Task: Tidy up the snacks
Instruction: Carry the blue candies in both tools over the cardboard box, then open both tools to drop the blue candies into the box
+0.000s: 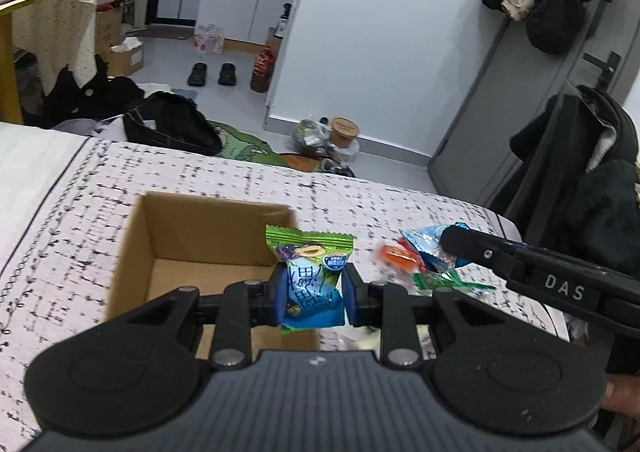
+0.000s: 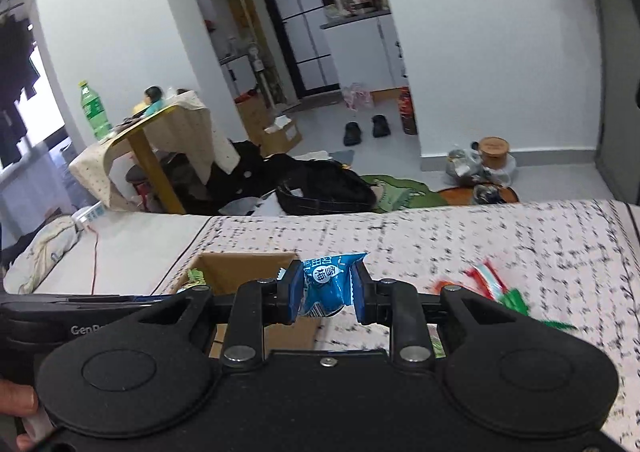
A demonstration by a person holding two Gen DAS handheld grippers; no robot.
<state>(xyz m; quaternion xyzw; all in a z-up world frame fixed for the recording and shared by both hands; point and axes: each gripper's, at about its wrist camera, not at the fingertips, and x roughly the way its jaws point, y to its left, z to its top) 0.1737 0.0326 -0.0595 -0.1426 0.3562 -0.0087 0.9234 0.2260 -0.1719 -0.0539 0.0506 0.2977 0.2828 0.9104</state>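
My left gripper (image 1: pixel 311 294) is shut on a green and blue snack packet (image 1: pixel 310 272), held over the near right corner of an open cardboard box (image 1: pixel 132 244) on the bed. My right gripper (image 2: pixel 327 292) is shut on a blue snack packet (image 2: pixel 330 284), held just right of the box (image 2: pixel 224 266). The right gripper's arm (image 1: pixel 552 280) reaches in from the right in the left wrist view. A small pile of loose snack packets (image 1: pixel 416 264), orange, red, blue and green, lies on the bed right of the box; it also shows in the right wrist view (image 2: pixel 492 288).
The bed has a patterned cover (image 1: pixel 200 179). Beyond its far edge the floor holds a black bag (image 1: pixel 172 123), clothes, a green mat, bags and a round container (image 1: pixel 344 131). A chair with dark clothes (image 1: pixel 592 179) stands at the right. A small table (image 2: pixel 152 135) stands at the left.
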